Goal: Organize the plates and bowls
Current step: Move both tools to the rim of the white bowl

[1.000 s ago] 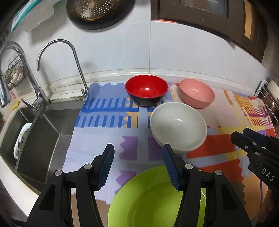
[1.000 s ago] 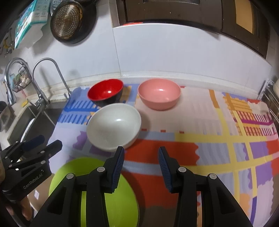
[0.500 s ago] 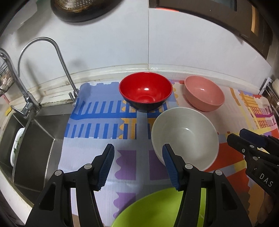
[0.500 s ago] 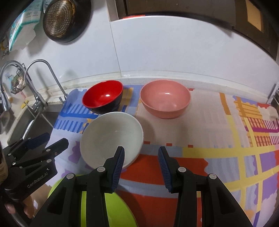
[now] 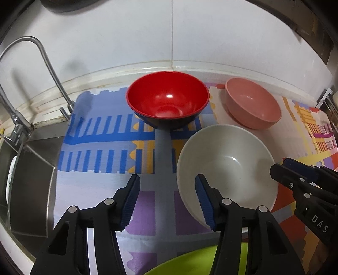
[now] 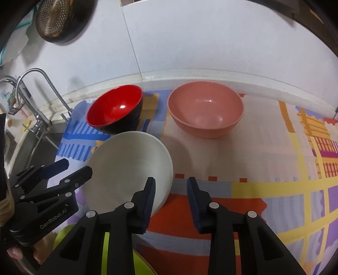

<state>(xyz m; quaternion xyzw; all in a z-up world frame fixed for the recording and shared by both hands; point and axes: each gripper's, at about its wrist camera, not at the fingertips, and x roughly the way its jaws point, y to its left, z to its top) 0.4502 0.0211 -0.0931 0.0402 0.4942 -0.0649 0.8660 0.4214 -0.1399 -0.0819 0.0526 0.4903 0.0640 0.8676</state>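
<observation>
A white bowl point(image 5: 228, 167) stands on the patterned mat, with a red bowl point(image 5: 168, 101) behind it and a pink bowl point(image 5: 253, 105) at the back right. A green plate point(image 5: 200, 262) lies at the near edge. My left gripper point(image 5: 168, 184) is open, its right finger over the white bowl's left rim. My right gripper point(image 6: 171, 186) is open, its left finger over the white bowl's point(image 6: 128, 169) right rim. The right wrist view also shows the red bowl point(image 6: 115, 107), the pink bowl point(image 6: 206, 109) and the green plate point(image 6: 105, 249).
A steel sink point(image 5: 23, 169) with a tap point(image 5: 52, 69) lies left of the mat point(image 5: 105, 131). A white tiled wall point(image 5: 169, 36) closes the back. A dark pan point(image 6: 57, 19) hangs on the wall. A rack edge point(image 5: 329, 101) shows at the far right.
Both grippers have moved forward toward the bowls. The white bowl now sits between them and the green plate has dropped to the frame's bottom edge. Both stay open.
</observation>
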